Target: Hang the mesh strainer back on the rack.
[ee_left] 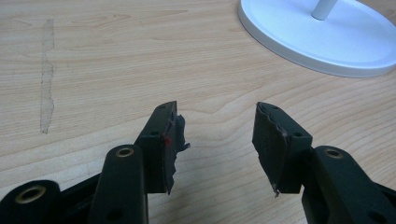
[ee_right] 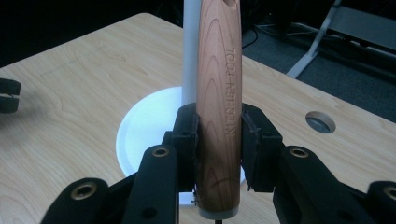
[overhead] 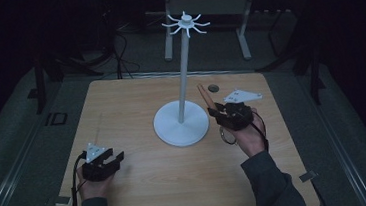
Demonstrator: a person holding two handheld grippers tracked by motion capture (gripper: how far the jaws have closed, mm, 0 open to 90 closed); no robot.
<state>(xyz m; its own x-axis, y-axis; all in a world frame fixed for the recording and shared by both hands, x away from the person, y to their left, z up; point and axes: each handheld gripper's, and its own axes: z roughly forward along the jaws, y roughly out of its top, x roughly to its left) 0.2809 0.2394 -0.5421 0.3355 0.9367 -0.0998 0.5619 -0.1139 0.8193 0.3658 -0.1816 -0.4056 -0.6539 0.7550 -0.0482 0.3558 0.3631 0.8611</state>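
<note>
Right gripper [ee_right: 218, 149] clamped on the wooden utensil handle [ee_right: 218, 93], held up beside the white hook stand [overhead: 181, 124] — hanging comes next, I'd guess: lift its hole to a hook — left gripper [ee_left: 217, 140] gapes empty

The stand [overhead: 181, 120] sits mid-table [overhead: 143, 187], the wooden handle [overhead: 205, 97] just right of it.

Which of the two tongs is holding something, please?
The right tongs, shut on the brown wooden utensil handle; the left tongs stand open above the table.
</note>
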